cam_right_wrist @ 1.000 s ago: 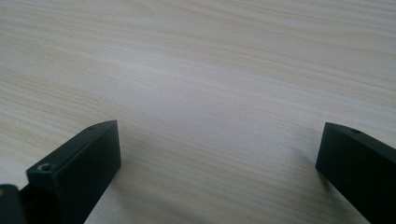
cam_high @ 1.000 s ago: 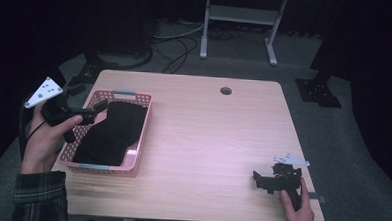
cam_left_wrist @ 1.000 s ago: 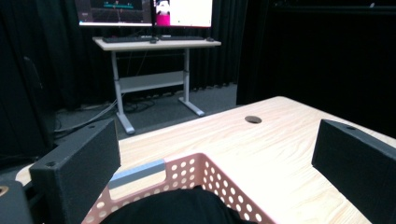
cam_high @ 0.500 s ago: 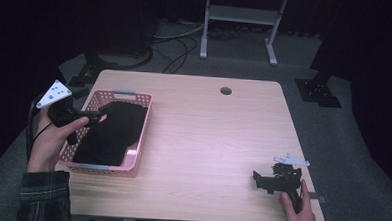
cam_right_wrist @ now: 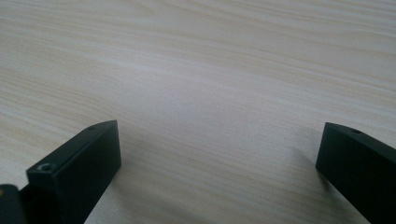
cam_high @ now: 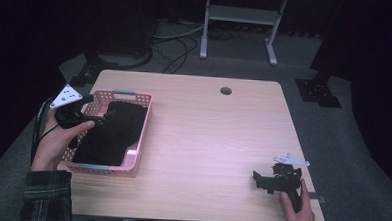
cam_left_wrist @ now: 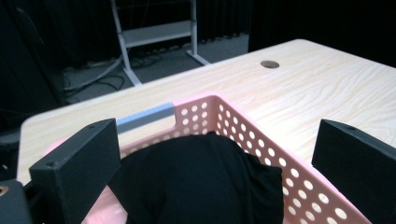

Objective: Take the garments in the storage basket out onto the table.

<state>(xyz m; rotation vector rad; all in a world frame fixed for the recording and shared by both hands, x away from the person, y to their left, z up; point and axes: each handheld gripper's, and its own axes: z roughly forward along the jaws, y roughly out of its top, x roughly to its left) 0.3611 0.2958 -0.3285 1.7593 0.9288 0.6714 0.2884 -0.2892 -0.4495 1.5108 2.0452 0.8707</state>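
A pink perforated basket (cam_high: 134, 157) stands at the table's left side with a black cloth (cam_high: 114, 133) heaped inside it. My left gripper (cam_high: 96, 117) is held over the basket's left rim, pointing at the cloth. In the left gripper view it (cam_left_wrist: 212, 140) is open, its jaws wide on either side of the black cloth (cam_left_wrist: 201, 182), inside the pink basket (cam_left_wrist: 280, 168). My right gripper (cam_high: 257, 179) rests low near the table's front right corner. In the right gripper view it (cam_right_wrist: 219, 135) is open over bare wood with nothing between the jaws.
The light wooden table (cam_high: 208, 131) has a round cable hole (cam_high: 226, 91) near its far edge. A metal stand (cam_high: 240, 15) and cables (cam_high: 177, 44) are on the dark floor beyond. The basket has a grey handle (cam_left_wrist: 145, 117).
The left hand and its gripper have shifted slightly to the right, toward the basket. The right gripper has stayed where it was.
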